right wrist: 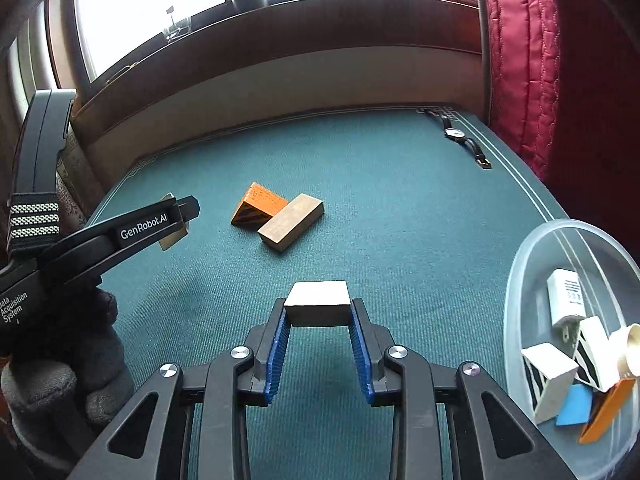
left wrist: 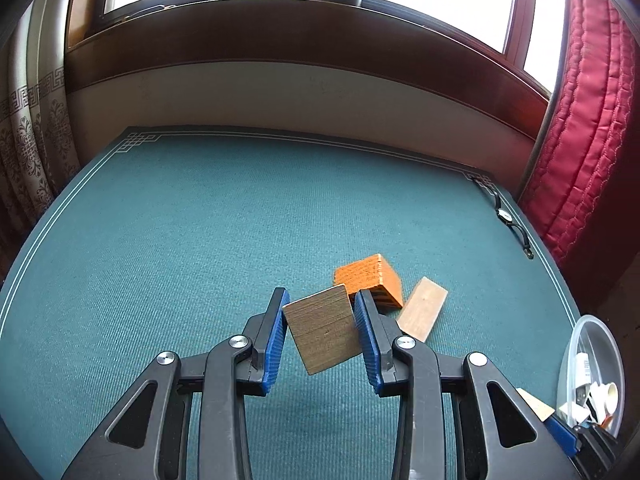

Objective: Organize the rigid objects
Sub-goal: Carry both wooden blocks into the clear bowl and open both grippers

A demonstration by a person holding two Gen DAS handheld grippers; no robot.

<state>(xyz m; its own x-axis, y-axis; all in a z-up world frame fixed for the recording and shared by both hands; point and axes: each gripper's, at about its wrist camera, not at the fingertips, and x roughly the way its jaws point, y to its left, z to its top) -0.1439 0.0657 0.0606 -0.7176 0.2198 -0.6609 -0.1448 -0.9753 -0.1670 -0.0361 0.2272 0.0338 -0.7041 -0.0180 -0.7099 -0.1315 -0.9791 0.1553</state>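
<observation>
My left gripper (left wrist: 320, 304) is shut on a dark wooden block (left wrist: 323, 328), held tilted above the green mat (left wrist: 160, 240). It also shows at the left of the right wrist view (right wrist: 176, 220). My right gripper (right wrist: 318, 312) is shut on a pale wooden block (right wrist: 318, 304), held above the mat. An orange block (left wrist: 370, 278) and a light wooden block (left wrist: 422, 308) lie touching on the mat beyond the left gripper; both show in the right wrist view, orange block (right wrist: 258, 208), wooden block (right wrist: 291, 222).
A clear plastic bowl (right wrist: 516, 280) at the right holds several small items, among them a white charger (right wrist: 564, 296); the bowl also shows in the left wrist view (left wrist: 576, 344). A wristwatch (right wrist: 460, 136) lies at the mat's far right corner. A red quilted cushion (left wrist: 584, 140) stands right.
</observation>
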